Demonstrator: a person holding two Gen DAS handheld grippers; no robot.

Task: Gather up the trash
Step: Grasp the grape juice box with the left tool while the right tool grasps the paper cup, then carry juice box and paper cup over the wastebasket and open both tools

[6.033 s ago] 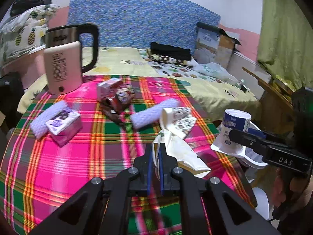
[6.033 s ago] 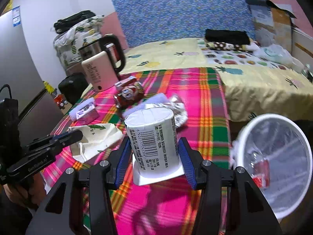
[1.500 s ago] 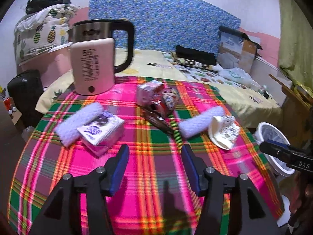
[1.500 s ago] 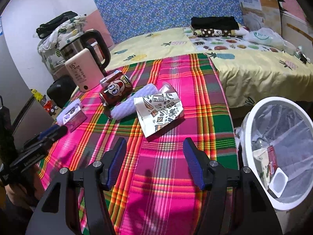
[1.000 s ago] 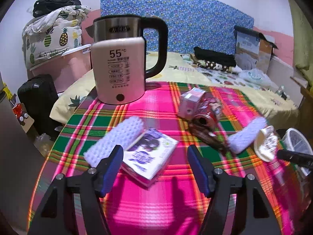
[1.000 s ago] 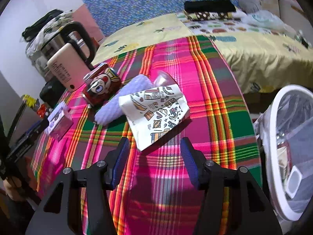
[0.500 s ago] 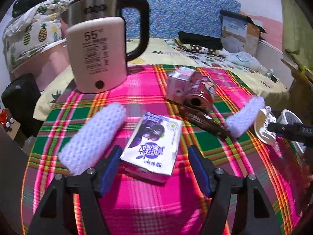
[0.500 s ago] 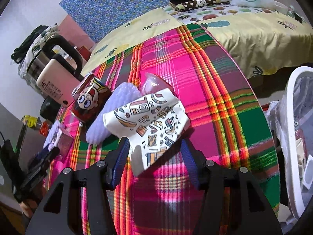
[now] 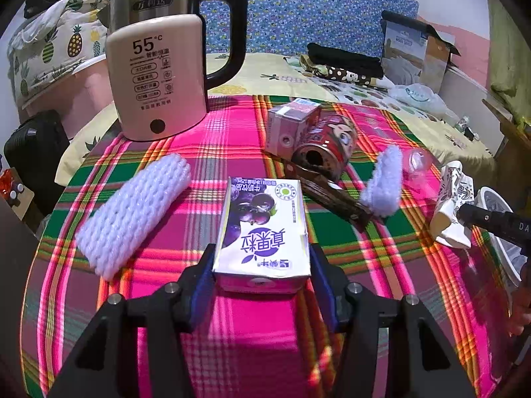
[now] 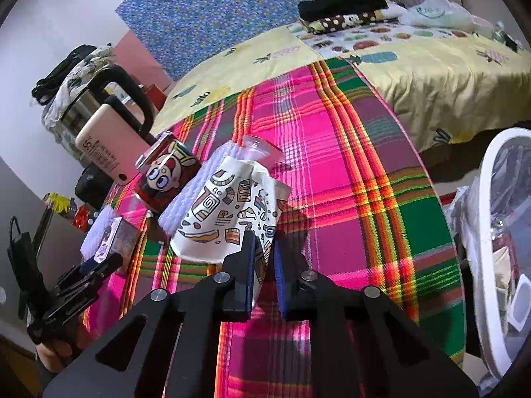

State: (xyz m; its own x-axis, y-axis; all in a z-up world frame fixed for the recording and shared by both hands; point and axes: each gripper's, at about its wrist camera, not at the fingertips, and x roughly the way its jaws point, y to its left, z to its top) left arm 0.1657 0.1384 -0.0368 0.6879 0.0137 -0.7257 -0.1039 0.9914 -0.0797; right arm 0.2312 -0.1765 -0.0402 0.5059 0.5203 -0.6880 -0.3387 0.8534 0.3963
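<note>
My left gripper [image 9: 262, 277] has just been closing and its blue pads now press both sides of the purple milk carton [image 9: 264, 229] lying on the plaid tablecloth [image 9: 232, 132]. My right gripper [image 10: 264, 265] has just clamped onto the near edge of the patterned paper cup [image 10: 229, 219], flattened on the cloth. Beyond lie a red can [image 9: 327, 147], foam sleeves [image 9: 132, 212], a kettle [image 9: 159, 66]; the white bin [image 10: 491, 248] stands right of the table.
</note>
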